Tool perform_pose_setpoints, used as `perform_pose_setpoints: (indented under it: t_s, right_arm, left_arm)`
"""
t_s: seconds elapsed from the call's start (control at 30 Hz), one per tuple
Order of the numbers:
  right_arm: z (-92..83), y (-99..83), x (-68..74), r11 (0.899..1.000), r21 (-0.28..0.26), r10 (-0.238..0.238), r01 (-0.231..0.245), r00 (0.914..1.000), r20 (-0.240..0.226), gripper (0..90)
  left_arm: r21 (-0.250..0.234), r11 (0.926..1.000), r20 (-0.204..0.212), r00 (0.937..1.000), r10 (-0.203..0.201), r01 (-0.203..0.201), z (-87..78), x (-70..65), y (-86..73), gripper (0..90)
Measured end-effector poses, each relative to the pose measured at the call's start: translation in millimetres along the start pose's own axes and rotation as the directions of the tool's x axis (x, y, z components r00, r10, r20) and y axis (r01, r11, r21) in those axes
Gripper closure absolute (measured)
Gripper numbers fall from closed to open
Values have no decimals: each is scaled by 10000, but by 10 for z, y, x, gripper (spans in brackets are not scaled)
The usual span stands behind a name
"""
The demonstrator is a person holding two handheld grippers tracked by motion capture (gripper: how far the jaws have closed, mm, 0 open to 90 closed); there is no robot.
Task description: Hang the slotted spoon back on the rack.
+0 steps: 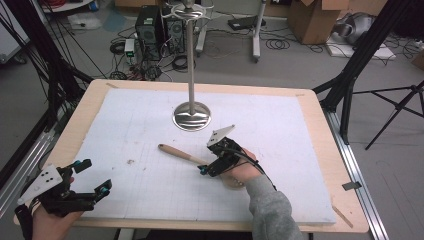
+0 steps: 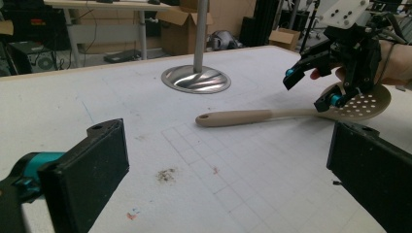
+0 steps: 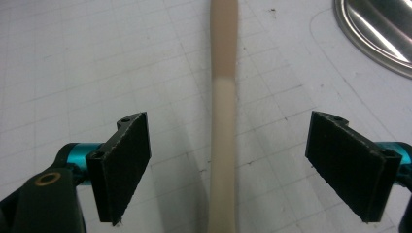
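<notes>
A beige slotted spoon (image 1: pixel 177 151) with a tan handle lies flat on the white foam board (image 1: pixel 280 125), its handle end pointing far-left. Its perforated bowl (image 2: pixel 369 104) lies under the person's right hand. My right gripper (image 1: pixel 206 169) hovers open just above the spoon's neck, and the thin handle (image 3: pixel 222 121) runs between its two pads without touching them. My left gripper (image 1: pixel 95 176) is open and holds nothing at the board's near left corner. From there it looks across at the spoon (image 2: pixel 238 118) and the right gripper (image 2: pixel 307 91).
A metal stand with a round shiny base (image 1: pixel 191 118) and a tall pole (image 1: pixel 190 60) stands just beyond the spoon. A small dirt smudge (image 1: pixel 131 161) marks the board. The wooden table rim (image 1: pixel 345 200) frames the board; computers, cables and tripods stand on the floor beyond.
</notes>
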State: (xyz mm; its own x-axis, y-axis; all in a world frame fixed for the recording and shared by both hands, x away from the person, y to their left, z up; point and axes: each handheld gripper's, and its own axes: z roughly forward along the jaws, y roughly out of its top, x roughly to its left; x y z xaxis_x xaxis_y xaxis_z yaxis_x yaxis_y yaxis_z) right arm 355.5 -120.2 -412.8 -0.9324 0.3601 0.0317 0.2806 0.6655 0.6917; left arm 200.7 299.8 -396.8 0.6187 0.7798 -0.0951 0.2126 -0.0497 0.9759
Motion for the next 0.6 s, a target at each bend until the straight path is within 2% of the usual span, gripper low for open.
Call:
perform_pose_setpoints:
  t_s: [0.6]
  right_arm:
    - [61,-17,-27,9993,373,-17,20,10000,-74,199]
  left_arm:
    - [-8,10000,-2,10000,3,-3,0,-4,-1,18]
